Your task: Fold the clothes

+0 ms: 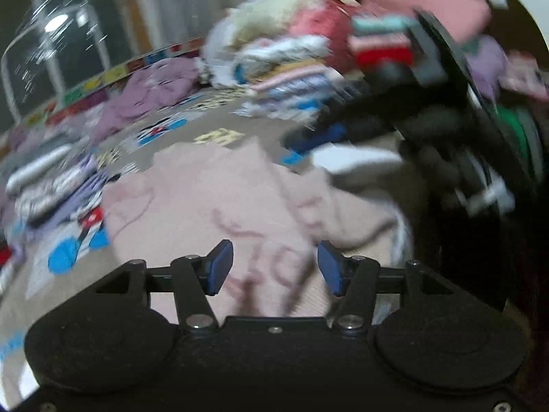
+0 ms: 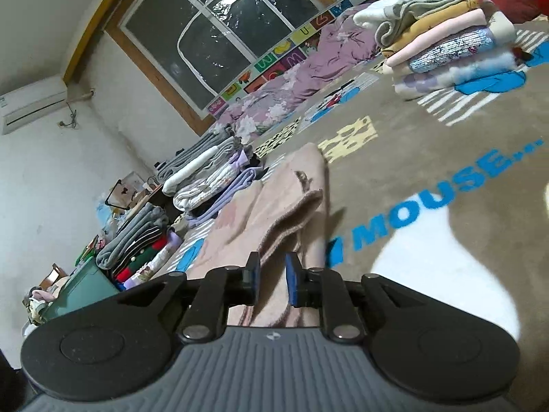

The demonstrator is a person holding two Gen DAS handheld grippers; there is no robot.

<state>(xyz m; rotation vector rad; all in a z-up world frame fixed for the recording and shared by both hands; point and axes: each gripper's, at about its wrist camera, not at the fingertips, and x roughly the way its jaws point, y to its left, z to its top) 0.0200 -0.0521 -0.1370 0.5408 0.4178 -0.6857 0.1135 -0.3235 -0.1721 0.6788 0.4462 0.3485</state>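
Black gripper housing is filling the bottom of the left wrist view, and the left gripper (image 1: 275, 267) is pointing down at a pale pink garment (image 1: 219, 199) spread on a tan printed blanket (image 1: 206, 120). Its two blue-padded fingers (image 1: 219, 264) are standing well apart, with nothing pinched between them; the pink cloth is lying beneath the gap, and the blur makes it hard to tell whether the pads are touching it. Everything in this view is smeared by motion. Beyond the garment, a stack of folded clothes (image 1: 291, 82) and a loose heap are sitting near the far edge. At the right, the other black gripper device (image 1: 446, 103) is showing, blurred.

Ribbed grey housing is sitting nearest in the right wrist view. The right gripper (image 2: 272, 274) is hovering low over the near end of the same pink garment (image 2: 291, 189), which is lying folded into a long strip running away from the camera. Its jaws are parted only narrowly, with a fold of pink cloth lying between the pads (image 2: 291, 278); the pads are not clearly pressing on it. The blanket (image 2: 429, 137) is showing blue lettering to the right. A tall folded stack (image 2: 446, 44) is standing at the upper right, and rows of folded clothes (image 2: 206, 171) are lining the left edge, below a dark window (image 2: 219, 34).
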